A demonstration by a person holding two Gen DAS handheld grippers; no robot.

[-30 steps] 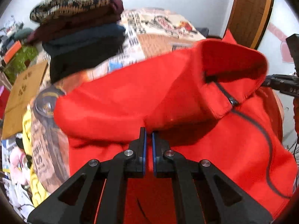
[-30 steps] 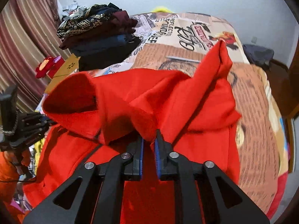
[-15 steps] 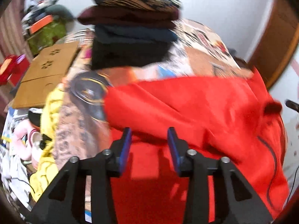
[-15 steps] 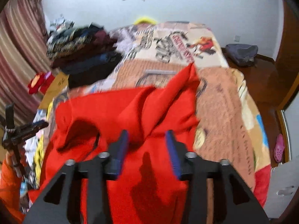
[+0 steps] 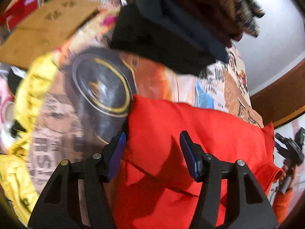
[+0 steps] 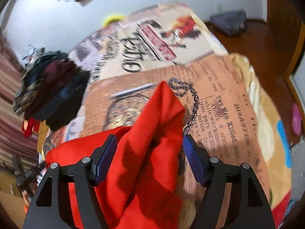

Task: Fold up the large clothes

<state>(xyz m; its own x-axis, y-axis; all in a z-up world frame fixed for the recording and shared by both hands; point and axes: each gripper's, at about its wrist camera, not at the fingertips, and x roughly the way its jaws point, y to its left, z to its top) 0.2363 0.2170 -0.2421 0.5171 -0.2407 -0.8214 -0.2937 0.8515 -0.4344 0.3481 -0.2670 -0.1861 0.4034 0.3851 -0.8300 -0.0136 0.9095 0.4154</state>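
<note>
The red garment lay on the bed, soft, light and floppy by the look of it; it would likely sag unless taken by an edge or corner. The left gripper had just been opening, its fingers released over the near fold. A stack of folded clothes sat at one o'clock, near the fold line. The right gripper had likewise been opening, fingers released either side of a raised red point.
</note>
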